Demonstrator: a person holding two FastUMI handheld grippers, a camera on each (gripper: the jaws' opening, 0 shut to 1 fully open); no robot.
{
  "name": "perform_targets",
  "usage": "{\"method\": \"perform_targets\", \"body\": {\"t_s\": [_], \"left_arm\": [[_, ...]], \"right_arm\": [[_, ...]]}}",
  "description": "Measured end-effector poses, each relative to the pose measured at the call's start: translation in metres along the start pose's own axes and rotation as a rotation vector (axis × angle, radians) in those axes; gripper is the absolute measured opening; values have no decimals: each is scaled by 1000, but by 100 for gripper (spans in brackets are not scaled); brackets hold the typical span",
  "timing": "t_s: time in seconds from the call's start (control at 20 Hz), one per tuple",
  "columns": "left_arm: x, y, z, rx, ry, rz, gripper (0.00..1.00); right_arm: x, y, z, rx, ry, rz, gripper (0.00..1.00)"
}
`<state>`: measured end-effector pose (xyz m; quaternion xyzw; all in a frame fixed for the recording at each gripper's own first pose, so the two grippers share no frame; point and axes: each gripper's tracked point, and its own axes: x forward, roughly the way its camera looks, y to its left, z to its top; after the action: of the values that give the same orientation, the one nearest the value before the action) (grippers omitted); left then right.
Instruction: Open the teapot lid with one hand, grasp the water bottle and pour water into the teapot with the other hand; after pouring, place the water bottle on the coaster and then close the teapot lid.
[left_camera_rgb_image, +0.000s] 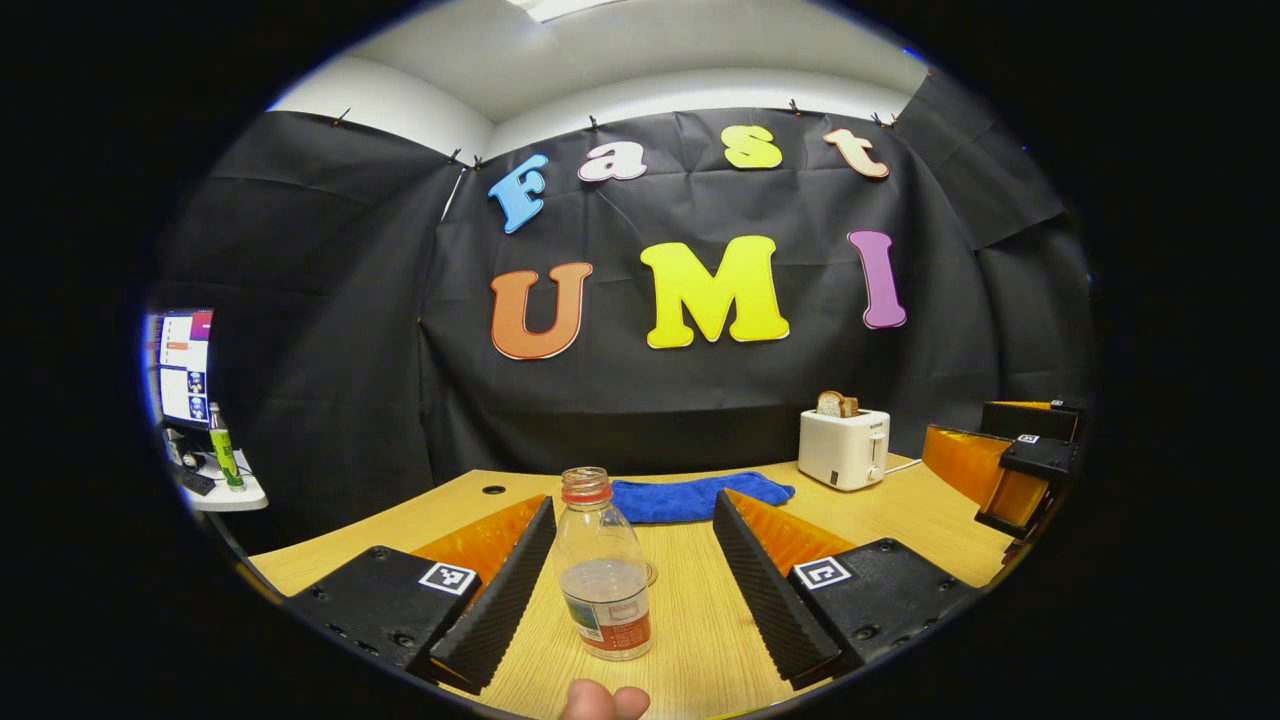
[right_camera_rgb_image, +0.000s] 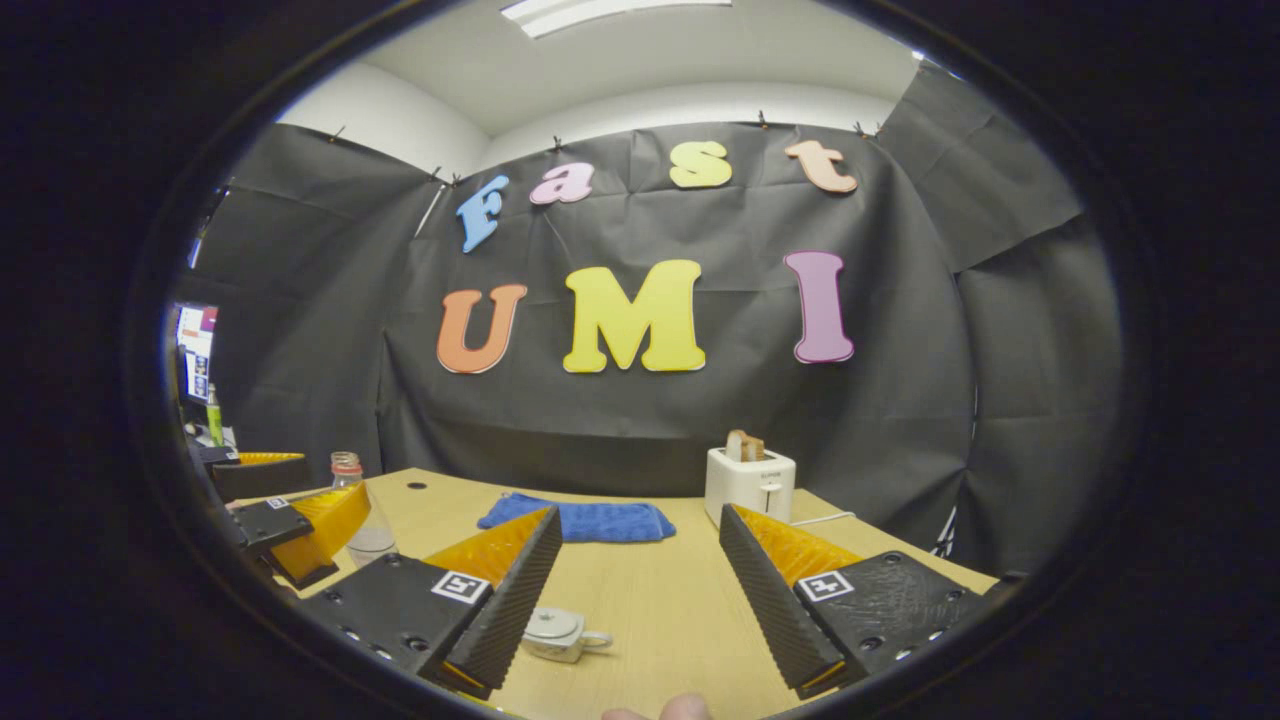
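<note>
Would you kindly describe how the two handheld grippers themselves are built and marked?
Both look alike. The left gripper and the right gripper each have two wedge-shaped fingers with ribbed inner faces, orange ridged sides, and black bolted blocks carrying a square black-and-white tag. No cables or sleeves are visible.

— What is on the wooden table (left_camera_rgb_image: 700, 640)?
— A water bottle (left_camera_rgb_image: 603, 570) stands at the bottom middle. A blue cloth (left_camera_rgb_image: 690, 497) lies behind it, and a white toaster (left_camera_rgb_image: 843, 447) sits to the right.
— Anything else?
— A small teapot (right_camera_rgb_image: 556, 633), low in the right gripper view.
</note>
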<state>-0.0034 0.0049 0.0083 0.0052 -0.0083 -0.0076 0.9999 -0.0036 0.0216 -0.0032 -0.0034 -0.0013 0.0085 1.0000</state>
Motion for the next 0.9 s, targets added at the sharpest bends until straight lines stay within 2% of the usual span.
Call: {"method": "perform_targets", "body": {"t_s": [0.5, 0.9], "left_arm": [[0, 5, 1, 10, 6, 13, 99], [-2, 29, 6, 27, -2, 53, 99]], "right_arm": [[7, 15, -20, -13, 34, 36, 94], [24, 46, -75, -11, 123, 97, 94]]}}
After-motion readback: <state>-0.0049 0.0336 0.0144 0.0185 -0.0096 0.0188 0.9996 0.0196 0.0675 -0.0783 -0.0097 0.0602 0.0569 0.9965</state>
